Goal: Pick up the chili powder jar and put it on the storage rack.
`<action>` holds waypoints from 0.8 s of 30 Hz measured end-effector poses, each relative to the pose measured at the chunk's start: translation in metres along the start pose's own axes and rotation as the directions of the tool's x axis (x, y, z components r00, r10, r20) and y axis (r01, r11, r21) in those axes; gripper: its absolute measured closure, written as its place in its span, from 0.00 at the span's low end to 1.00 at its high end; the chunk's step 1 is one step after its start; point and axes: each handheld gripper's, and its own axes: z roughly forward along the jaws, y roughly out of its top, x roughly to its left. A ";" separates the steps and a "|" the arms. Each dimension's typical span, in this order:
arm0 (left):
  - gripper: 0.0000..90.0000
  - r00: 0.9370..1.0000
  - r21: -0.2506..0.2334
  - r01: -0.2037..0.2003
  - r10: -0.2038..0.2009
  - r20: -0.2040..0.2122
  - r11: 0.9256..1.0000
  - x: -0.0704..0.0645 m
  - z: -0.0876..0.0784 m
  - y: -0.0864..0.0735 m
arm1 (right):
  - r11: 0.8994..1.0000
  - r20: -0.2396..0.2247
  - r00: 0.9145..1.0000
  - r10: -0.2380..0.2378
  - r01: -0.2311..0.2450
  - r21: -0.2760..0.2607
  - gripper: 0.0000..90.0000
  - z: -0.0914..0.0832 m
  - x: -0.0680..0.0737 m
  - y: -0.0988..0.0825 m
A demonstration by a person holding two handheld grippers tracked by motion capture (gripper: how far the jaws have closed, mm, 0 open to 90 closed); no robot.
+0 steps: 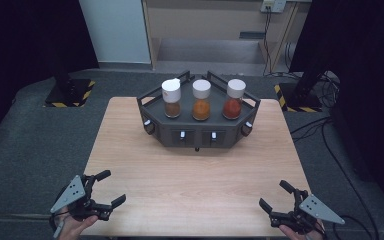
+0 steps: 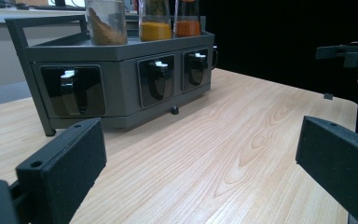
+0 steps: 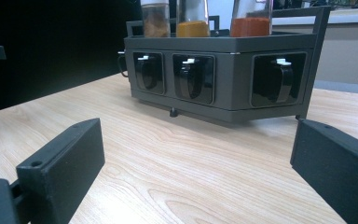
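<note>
Sitting well beyond both wide-open claws, left claw (image 1: pixel 107 189) and right claw (image 1: pixel 275 196), the dark grey rack (image 1: pixel 198 132) carries three white-capped spice jars

A lab or test studio: a lone light wooden bench (image 1: pixel 195 190) stands on grey carpet (image 1: pixel 35 145), ringed by black curtains (image 1: pixel 25 35). Black stand bases with yellow-black hazard tape (image 1: pixel 72 92), loose black cables (image 1: pixel 330 135) and a wall socket (image 1: pixel 273 6) surround it.
</note>
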 end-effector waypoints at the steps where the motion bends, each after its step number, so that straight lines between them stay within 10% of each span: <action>1: 0.00 1.000 -0.001 0.001 -0.001 -0.001 1.000 0.000 0.000 0.000 | 1.000 0.001 1.000 0.000 0.000 0.000 0.03 0.000 0.000 0.000; 24: 0.01 1.000 0.003 0.005 -0.005 -0.003 1.000 0.001 0.001 0.000 | 1.000 0.003 1.000 0.004 -0.004 -0.001 0.03 0.000 0.000 0.000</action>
